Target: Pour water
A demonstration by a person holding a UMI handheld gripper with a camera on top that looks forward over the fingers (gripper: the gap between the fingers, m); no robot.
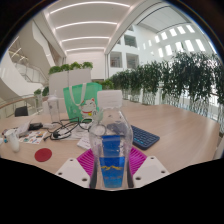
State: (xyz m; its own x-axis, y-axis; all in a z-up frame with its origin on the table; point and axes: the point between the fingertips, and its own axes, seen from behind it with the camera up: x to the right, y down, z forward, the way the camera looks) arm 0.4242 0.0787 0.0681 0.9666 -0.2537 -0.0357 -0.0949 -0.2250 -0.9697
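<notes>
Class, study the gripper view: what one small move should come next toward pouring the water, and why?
Probably lift the bottle slightly off the table. The gripper already has its fingers closed on the bottle's lower part, and it stands upright with its white cap on. No cup is visible, so lifting precedes any tilt.

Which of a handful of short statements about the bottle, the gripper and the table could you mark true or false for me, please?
1. The bottle has a blue label. True.
2. The bottle lies on its side. False: it stands upright between the fingers of the gripper.
3. A red disc lies on the table, off to one side of the bottle. True.
4. The bottle's cap is off. False: a white cap sits on top.
5. A keyboard lies on the table beyond the bottle. True.
6. The space behind the table is a bare wall. False: a row of green plants stands there.
</notes>
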